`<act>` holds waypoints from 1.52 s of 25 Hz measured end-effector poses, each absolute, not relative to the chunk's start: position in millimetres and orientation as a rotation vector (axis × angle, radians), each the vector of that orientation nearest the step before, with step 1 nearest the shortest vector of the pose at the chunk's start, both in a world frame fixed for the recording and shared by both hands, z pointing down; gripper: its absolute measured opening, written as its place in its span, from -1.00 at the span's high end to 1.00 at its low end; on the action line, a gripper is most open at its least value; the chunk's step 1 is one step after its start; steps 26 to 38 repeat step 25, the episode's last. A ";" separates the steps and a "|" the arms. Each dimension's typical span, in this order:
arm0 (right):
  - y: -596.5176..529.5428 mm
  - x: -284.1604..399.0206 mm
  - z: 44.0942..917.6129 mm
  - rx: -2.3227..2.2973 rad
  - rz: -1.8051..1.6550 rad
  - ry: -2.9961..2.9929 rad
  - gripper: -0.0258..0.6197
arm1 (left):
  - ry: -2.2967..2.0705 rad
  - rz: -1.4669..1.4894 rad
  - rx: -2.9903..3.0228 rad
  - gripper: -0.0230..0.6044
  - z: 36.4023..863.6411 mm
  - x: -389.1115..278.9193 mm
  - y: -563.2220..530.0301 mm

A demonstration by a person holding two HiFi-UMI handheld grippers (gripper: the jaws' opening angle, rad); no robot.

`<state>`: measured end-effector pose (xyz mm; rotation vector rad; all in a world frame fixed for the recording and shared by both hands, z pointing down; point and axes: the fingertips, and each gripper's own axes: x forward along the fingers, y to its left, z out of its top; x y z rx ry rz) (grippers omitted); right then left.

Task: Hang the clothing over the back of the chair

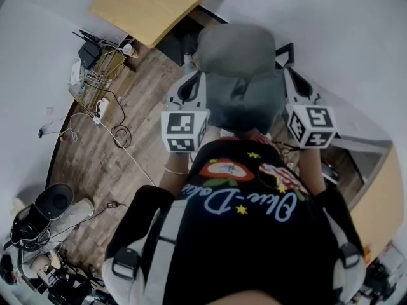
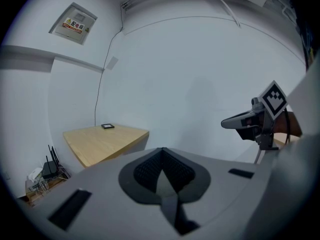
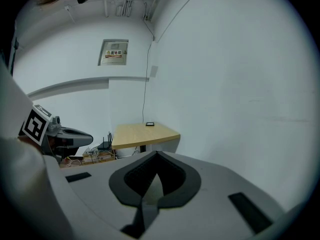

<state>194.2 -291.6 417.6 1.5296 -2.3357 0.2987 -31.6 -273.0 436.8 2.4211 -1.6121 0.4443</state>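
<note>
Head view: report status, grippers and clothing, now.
Left gripper, right gripper shut on grey clothing. Clothing slung between them, not yet hung. Nothing seen in the way.

A wall panel (image 2: pixel 74 23) is carrying a label with a small yellow warning triangle beside the characters 配电箱, and the finer print below them is coming out too small to read. The right gripper view is showing the same label on that panel, high on the wall above the desk. In the head view, the person's black shirt (image 1: pixel 254 253) is displaying pale cursive lettering (image 1: pixel 245 203), seen upside down. It is reading roughly "Olive-D…", and its last letters are proving unclear.
</note>
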 end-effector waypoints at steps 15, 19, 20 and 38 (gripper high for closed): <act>-291.6 195.7 418.2 1.536 0.304 -2.327 0.92 | -1.577 0.479 2.435 0.92 441.9 -27.7 -276.9; -292.1 195.1 418.3 1.533 0.298 -2.325 0.92 | -1.567 0.483 2.445 0.92 443.4 -26.3 -278.7; -292.2 194.7 418.1 1.531 0.297 -2.323 0.92 | -1.566 0.484 2.447 0.92 443.2 -26.4 -279.2; -294.4 195.1 417.7 1.531 0.294 -2.310 0.92 | -1.563 0.486 2.454 0.92 443.3 -26.3 -282.8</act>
